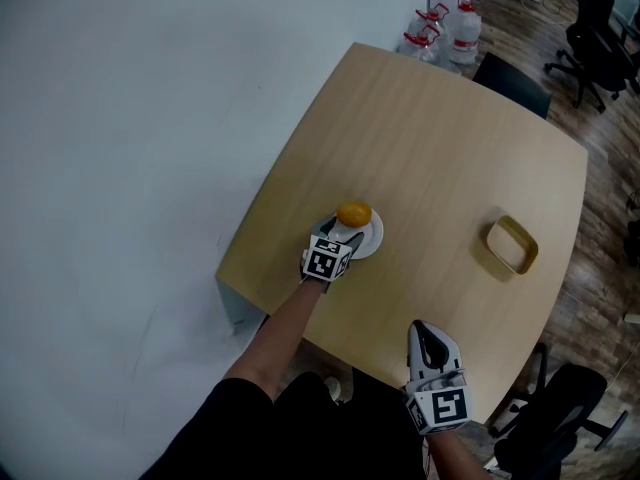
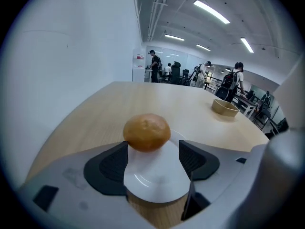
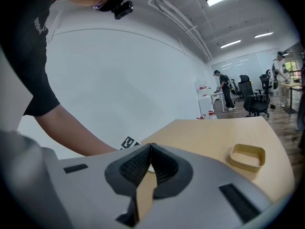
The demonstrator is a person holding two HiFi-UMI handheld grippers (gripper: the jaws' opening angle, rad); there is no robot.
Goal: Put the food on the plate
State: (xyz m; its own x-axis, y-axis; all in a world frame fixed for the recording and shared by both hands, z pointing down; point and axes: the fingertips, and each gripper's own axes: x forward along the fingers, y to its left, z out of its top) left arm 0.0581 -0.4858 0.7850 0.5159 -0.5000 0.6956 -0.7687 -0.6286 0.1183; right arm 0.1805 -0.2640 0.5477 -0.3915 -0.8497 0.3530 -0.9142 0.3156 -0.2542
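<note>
A round orange-brown piece of food [image 1: 354, 213] rests on the far part of a small white plate [image 1: 371, 240] near the table's left edge. In the left gripper view the food [image 2: 147, 132] sits on the plate [image 2: 153, 178] just past the jaw tips. My left gripper [image 1: 343, 232] is open over the plate's near side and holds nothing [image 2: 152, 151]. My right gripper [image 1: 420, 327] hovers at the table's near edge, away from the plate. It is shut with nothing between its pads [image 3: 150, 149].
A tan rectangular container [image 1: 512, 245] [image 3: 248, 157] stands on the right of the wooden table [image 1: 450, 148]. Water bottles [image 1: 442, 28] stand on the floor past the far corner. Office chairs [image 1: 598, 30] are at the back right, and another chair [image 1: 550, 428] by the near right corner.
</note>
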